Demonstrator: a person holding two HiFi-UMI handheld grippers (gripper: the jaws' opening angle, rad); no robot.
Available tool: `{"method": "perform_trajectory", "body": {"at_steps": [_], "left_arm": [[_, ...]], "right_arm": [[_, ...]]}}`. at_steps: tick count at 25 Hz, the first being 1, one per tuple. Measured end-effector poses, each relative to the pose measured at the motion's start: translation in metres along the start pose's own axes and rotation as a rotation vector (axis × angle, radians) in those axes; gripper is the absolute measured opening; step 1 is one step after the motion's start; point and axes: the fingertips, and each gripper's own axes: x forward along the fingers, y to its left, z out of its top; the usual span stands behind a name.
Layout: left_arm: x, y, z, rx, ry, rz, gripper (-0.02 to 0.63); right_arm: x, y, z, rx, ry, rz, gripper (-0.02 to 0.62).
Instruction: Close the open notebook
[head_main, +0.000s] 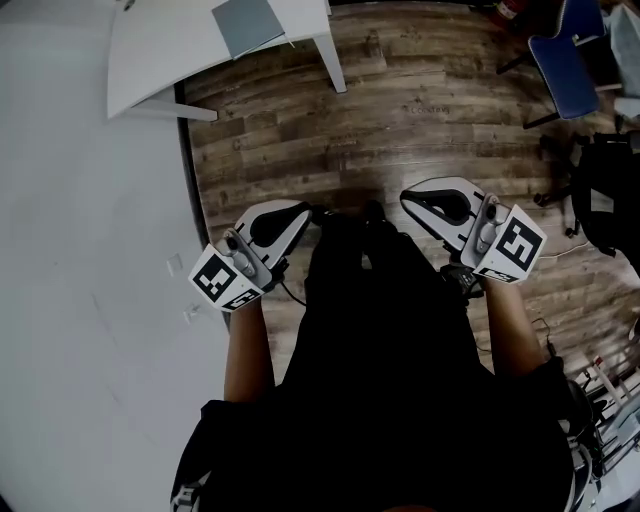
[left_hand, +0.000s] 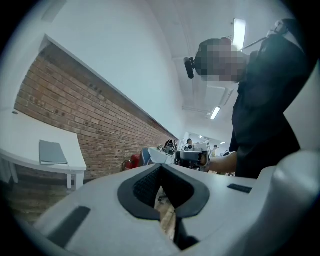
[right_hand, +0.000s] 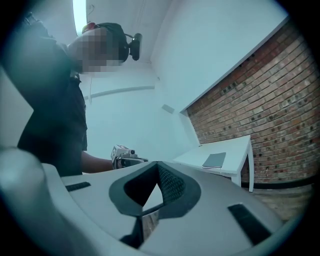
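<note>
A grey notebook (head_main: 247, 24) lies flat, cover up, on the white table (head_main: 160, 55) at the top of the head view, far from both grippers. It also shows in the left gripper view as the notebook (left_hand: 52, 152) and in the right gripper view as the notebook (right_hand: 215, 160). My left gripper (head_main: 316, 213) and right gripper (head_main: 404, 198) are held close in front of my body, pointing toward each other over the floor. The left gripper (left_hand: 161, 166) has its tips together with nothing between them. The right gripper (right_hand: 158, 164) is shut and empty too.
Wooden floor lies between me and the table. A white wall (head_main: 80, 300) runs along the left. A blue chair (head_main: 565, 60) and a black bag (head_main: 605, 200) stand at the right. A brick wall (left_hand: 75, 115) is behind the table, with a red extinguisher (left_hand: 132, 162) by it.
</note>
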Motion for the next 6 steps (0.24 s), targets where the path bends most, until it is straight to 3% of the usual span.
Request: {"method": "perform_trajectory", "body": {"at_steps": [6], "left_arm": [[0.016, -0.013, -0.002, 0.01, 0.026, -0.029, 0.017]], "right_arm": [[-0.008, 0.0, 0.002, 0.005, -0.027, -0.005, 0.005]]}}
